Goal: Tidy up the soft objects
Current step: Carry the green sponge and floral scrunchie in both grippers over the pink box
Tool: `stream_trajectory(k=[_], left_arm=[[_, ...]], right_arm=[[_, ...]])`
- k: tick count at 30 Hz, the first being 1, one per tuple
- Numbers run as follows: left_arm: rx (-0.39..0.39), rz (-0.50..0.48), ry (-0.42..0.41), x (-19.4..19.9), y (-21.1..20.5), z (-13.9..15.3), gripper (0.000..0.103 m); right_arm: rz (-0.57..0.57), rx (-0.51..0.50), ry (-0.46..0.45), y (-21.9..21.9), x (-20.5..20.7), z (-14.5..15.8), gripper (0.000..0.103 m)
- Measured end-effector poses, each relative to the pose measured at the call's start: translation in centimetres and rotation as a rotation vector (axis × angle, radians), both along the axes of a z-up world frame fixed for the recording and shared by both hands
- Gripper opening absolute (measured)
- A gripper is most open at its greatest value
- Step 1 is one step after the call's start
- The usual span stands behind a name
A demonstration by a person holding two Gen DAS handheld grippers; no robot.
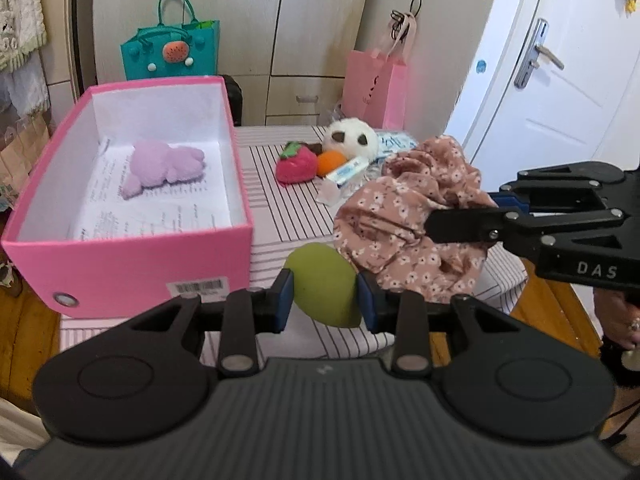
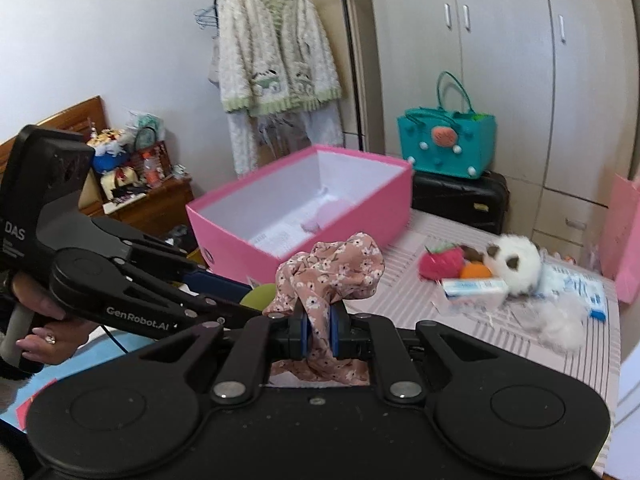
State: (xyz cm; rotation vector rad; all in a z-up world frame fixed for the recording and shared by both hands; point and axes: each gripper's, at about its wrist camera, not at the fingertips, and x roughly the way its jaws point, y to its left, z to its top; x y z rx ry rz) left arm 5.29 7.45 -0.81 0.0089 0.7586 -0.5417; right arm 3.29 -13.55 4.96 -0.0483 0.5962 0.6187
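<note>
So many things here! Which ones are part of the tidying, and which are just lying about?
Part of the job:
- pink box, lilac toy already inside
- green sponge, in the left hand-held gripper
- floral cloth, in the right hand-held gripper
- strawberry toy, white plush

Just lying about:
- teal bag
- pink bag
- cardigan

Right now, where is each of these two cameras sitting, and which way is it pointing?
Left wrist: rides the left gripper, which grips a green egg-shaped sponge; faces the open pink cardboard box; the right gripper enters from the right.
Right wrist: rides the right gripper, pinching a floral pink fabric scrunchie; faces the box; a hand shows left.
Shared: box, sponge, scrunchie.
</note>
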Motion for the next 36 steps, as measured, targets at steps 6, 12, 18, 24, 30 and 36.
stream_trajectory(k=[6, 12, 18, 24, 30, 36], left_arm=[[-0.014, 0.007, -0.047, 0.9, 1.6, 2.4, 0.034], [-0.031, 0.044, -0.110, 2.2, 3.5, 2.9, 0.034], [-0.037, 0.079, -0.122, 4.5, 5.0, 2.7, 0.034], [-0.011, 0.133, -0.096, 8.4, 6.4, 1.7, 0.034], [0.091, 0.175, -0.048, 13.8, 7.1, 0.1, 0.035], [0.245, 0.207, -0.046, 17.6, 7.1, -1.9, 0.035]], right_arm=[[0.024, 0.003, -0.057, 1.8, 1.4, 2.3, 0.014], [-0.011, 0.064, -0.097, 2.7, 4.1, 2.6, 0.014], [-0.007, 0.073, -0.107, 4.7, 6.6, 2.4, 0.014], [-0.019, 0.009, -0.161, 7.9, 9.6, 2.4, 0.014], [-0.016, -0.075, -0.107, 10.9, 14.4, 0.8, 0.014], [0.007, -0.190, -0.029, 13.3, 18.5, -1.5, 0.014]])
